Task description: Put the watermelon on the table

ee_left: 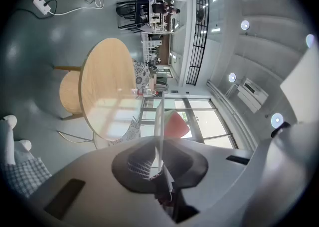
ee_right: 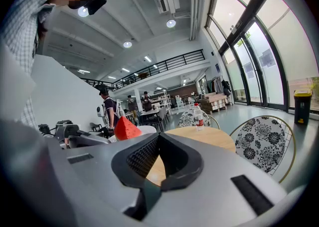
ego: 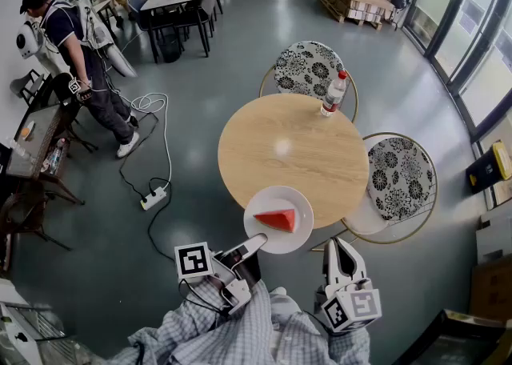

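The left gripper (ego: 254, 245) is clamped on the near rim of a white plate (ego: 270, 195), and the watermelon (ego: 277, 220) slice lies on that plate, loose, a little toward the far side. The plate hangs across the near edge of the round wooden table (ego: 280, 143), partly over the wood and partly over the floor; whether its underside touches the top I cannot tell. The right gripper (ego: 338, 250) waits just beside it with its jaws apart and nothing between them.

The step in hand looks like setting the plate down. To do it well, keep the plate level so the slice does not slide, carry it further in until the whole base is over the wood, lower it flat, and only then let the jaws part. The bottle (ego: 334, 94) at the far edge is well apart and no obstacle
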`<state>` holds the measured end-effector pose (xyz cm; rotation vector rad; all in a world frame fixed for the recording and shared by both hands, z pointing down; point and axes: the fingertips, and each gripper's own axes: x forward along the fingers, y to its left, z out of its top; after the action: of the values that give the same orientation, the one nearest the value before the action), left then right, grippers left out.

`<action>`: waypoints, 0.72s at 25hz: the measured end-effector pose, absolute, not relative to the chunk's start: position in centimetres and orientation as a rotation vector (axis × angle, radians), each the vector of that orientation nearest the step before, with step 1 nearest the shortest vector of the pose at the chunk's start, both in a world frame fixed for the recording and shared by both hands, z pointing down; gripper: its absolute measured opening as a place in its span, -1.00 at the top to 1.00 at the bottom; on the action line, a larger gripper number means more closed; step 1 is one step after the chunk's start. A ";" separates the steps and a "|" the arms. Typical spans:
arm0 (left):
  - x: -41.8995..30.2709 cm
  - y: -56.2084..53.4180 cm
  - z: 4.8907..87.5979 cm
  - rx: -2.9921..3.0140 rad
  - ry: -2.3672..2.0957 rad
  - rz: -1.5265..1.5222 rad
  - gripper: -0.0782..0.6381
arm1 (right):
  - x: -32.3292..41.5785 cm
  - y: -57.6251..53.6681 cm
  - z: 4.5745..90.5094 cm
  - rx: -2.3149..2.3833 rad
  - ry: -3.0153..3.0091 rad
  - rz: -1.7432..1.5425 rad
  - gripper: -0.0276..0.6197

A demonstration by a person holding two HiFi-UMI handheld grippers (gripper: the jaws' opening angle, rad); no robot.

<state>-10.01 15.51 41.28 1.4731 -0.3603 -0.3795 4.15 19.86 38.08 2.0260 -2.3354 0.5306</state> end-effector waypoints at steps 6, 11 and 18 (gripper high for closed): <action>-9.7 14.9 41.3 1.474 -0.358 -0.385 0.69 | 4.4 19.4 38.2 2.027 -2.336 0.529 0.89; -9.7 14.8 41.3 1.471 -0.356 -0.386 0.69 | 3.8 19.2 38.2 1.980 -2.337 0.488 0.89; -9.9 14.5 41.3 1.471 -0.349 -0.382 0.69 | 1.8 18.8 39.4 1.880 -2.319 0.580 0.89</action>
<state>-9.86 14.50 41.27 1.4706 -0.3485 -0.3822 1.76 18.84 39.37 1.8798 -2.3190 0.5797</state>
